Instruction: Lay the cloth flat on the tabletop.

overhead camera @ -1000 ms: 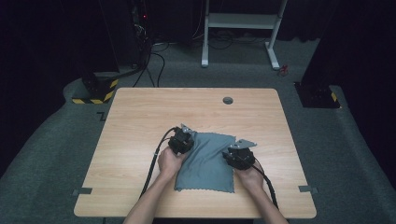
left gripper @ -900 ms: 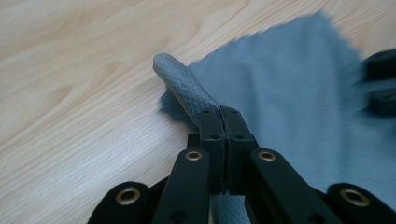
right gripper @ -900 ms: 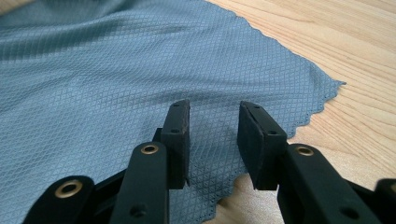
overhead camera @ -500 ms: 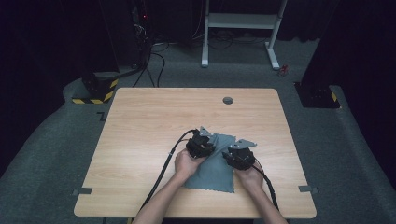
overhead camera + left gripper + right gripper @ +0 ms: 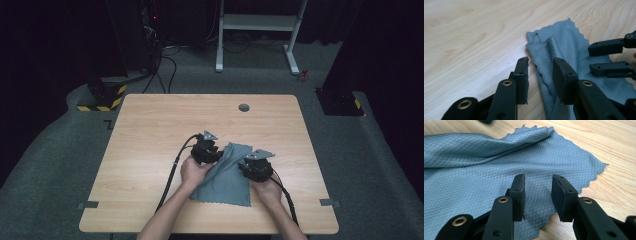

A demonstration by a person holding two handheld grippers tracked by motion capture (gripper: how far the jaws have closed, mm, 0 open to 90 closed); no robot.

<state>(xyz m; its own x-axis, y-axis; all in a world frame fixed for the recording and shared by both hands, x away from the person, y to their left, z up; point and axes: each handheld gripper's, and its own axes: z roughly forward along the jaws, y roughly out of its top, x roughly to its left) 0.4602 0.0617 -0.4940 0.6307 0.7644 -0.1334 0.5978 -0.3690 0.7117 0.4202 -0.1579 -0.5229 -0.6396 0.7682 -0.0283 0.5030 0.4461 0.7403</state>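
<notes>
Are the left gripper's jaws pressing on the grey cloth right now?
Apart. The left gripper view shows the left gripper with jaws just opened, the cloth edge lying loose between them with gaps on both sides.

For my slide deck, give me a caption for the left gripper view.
Left gripper open over the folded edge of a grey-blue cloth on the wooden table.

Grey-blue cloth (image 5: 486, 165) with fine diamond weave and scalloped edges — lying on pale wood-grain desk (image 5: 150, 130); black fingers (image 5: 522, 75) above — matte, brass rivets.
</notes>
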